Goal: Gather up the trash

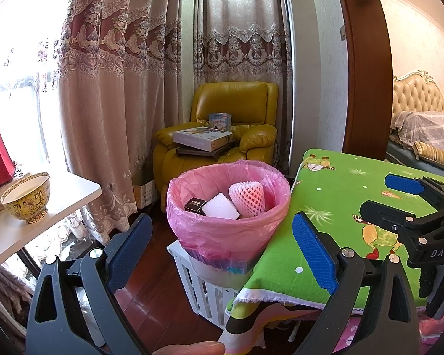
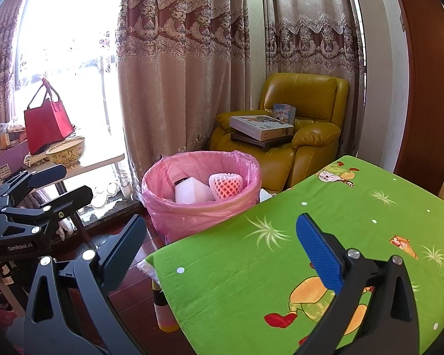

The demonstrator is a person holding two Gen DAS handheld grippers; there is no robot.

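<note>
— From where I stand, off to the left of the left claw [image 1: 222, 242] there's one yellow patterned bowl [image 1: 26, 196] on a white side table [image 1: 59, 207]. Straight ahead of it, one pink-lined trash bin [image 1: 228, 204].

— And inside the bin?

— Three bits of trash: one small black box [image 1: 194, 205], one white foam block [image 1: 220, 207], one pink foam fruit net [image 1: 248, 198], all bunched together.

— The claws themselves?

— Two, both spread wide, gripping nothing, touching nothing. To the right of the left one lies the green cartoon tablecloth [image 1: 340, 183]; the right claw [image 2: 222, 254] hangs over its near corner, the bin ahead and slightly left of it.
</note>
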